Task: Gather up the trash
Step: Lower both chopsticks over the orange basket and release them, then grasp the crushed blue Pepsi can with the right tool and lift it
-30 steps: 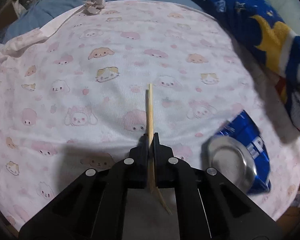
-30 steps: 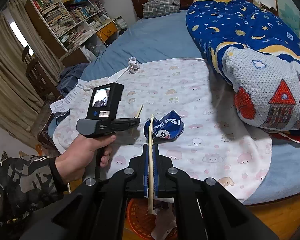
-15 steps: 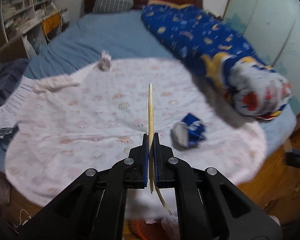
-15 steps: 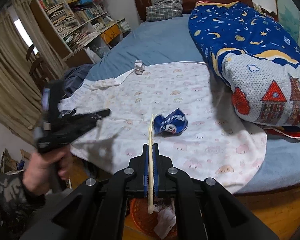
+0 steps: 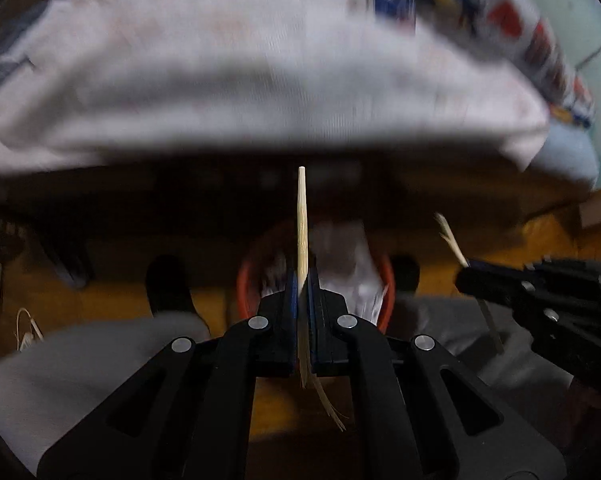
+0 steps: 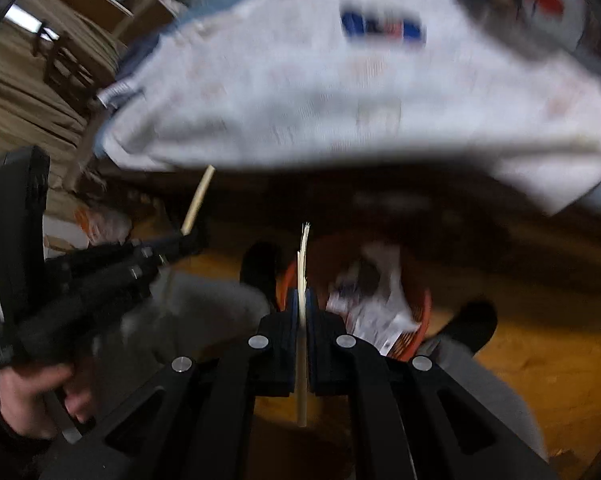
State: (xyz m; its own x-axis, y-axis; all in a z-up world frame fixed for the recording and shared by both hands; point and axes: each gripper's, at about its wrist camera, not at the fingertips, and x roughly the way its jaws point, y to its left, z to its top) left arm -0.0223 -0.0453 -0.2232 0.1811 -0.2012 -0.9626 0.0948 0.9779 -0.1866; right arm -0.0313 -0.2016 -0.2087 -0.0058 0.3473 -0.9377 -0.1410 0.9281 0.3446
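My left gripper [image 5: 301,280] is shut on a wooden stick [image 5: 301,216] that points forward over an orange trash basket [image 5: 244,280] on the floor. My right gripper [image 6: 301,296] is shut on a second, splintered wooden stick [image 6: 303,256], also above the orange basket [image 6: 422,300], which holds crumpled paper [image 6: 374,312]. The right gripper shows at the right of the left wrist view [image 5: 464,276]; the left gripper shows at the left of the right wrist view [image 6: 188,236]. A crushed blue can [image 6: 382,28] lies blurred on the bed.
The bed edge with its white patterned cloth [image 5: 260,80] hangs above the basket. My grey-trousered legs [image 5: 80,360] and dark shoes [image 5: 166,284] flank the basket on the yellow wooden floor [image 6: 540,352]. A chair [image 6: 60,64] stands far left.
Both grippers have swung down from over the bed to the floor beside it and now point at the orange basket. Each still holds its stick. The views are motion-blurred.
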